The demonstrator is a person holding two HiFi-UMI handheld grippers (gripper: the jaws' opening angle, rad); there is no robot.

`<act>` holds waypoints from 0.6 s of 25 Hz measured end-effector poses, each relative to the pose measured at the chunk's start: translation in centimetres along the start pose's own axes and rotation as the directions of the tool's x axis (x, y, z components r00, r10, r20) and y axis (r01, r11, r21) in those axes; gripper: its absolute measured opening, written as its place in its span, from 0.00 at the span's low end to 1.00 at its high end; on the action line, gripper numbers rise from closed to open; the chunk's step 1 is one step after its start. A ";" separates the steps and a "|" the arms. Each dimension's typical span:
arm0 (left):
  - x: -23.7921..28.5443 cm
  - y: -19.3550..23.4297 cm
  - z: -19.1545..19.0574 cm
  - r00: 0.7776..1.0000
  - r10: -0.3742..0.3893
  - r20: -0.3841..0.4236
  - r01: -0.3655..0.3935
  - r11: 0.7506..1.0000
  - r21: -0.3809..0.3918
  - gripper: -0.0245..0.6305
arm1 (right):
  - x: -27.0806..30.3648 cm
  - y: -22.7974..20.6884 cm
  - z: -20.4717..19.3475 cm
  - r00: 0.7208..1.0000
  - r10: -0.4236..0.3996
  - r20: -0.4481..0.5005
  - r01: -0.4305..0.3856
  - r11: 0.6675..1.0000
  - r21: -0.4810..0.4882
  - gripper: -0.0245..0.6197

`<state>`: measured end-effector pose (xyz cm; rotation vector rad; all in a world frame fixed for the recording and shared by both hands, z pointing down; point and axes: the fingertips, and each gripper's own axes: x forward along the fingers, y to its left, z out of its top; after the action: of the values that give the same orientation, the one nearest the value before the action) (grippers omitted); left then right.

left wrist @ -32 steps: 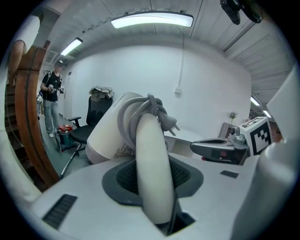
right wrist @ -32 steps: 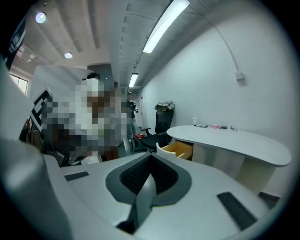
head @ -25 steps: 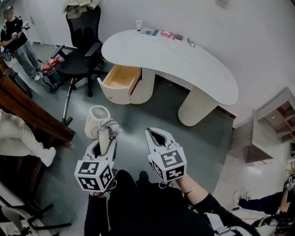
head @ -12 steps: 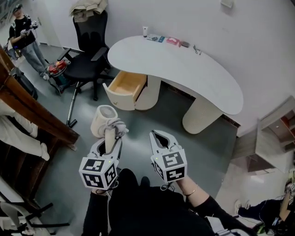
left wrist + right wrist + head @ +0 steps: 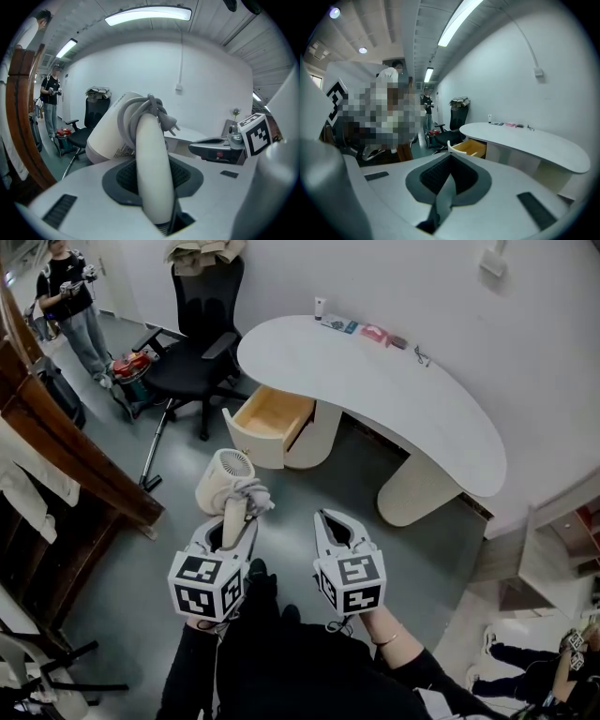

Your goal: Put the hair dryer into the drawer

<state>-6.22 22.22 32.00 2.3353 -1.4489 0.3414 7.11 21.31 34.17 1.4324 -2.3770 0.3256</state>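
A cream hair dryer (image 5: pixel 225 482) with its grey cord wound round the handle stands upright in my left gripper (image 5: pixel 231 523), which is shut on the handle (image 5: pixel 151 159). Its round barrel (image 5: pixel 110 136) points left and up. My right gripper (image 5: pixel 337 524) hangs beside it at the same height, shut with nothing in it (image 5: pixel 449 174). Ahead, the wooden drawer (image 5: pixel 274 416) is pulled out from the left pedestal of the white curved desk (image 5: pixel 394 390), and it looks empty. It also shows past the right gripper as a yellow box (image 5: pixel 469 147).
A black office chair (image 5: pixel 192 343) stands left of the drawer. A dark wooden piece of furniture (image 5: pixel 66 451) runs along the left. A person (image 5: pixel 73 296) stands at the far left corner. Small items (image 5: pixel 361 329) lie on the desk's far edge. Grey floor lies between me and the drawer.
Both grippers have advanced a little across the floor toward the desk, keeping their spacing. The hair dryer stays gripped the same way. The drawer stays open.
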 end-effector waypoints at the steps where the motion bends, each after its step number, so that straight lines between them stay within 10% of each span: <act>1: 0.3 0.2 0.0 1.000 -0.001 -0.002 0.001 1.000 0.000 0.24 | 0.3 -0.2 -0.1 1.000 -0.002 -0.004 0.002 1.000 0.001 0.04; 15: 7.5 4.9 2.3 0.999 -0.041 -0.030 0.042 0.999 0.010 0.24 | 6.4 -3.1 0.8 0.997 -0.057 -0.048 0.059 0.998 0.028 0.04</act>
<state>-7.24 13.20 33.71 2.3553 -1.3861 0.3719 6.99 14.47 36.11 1.4873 -2.2981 0.3767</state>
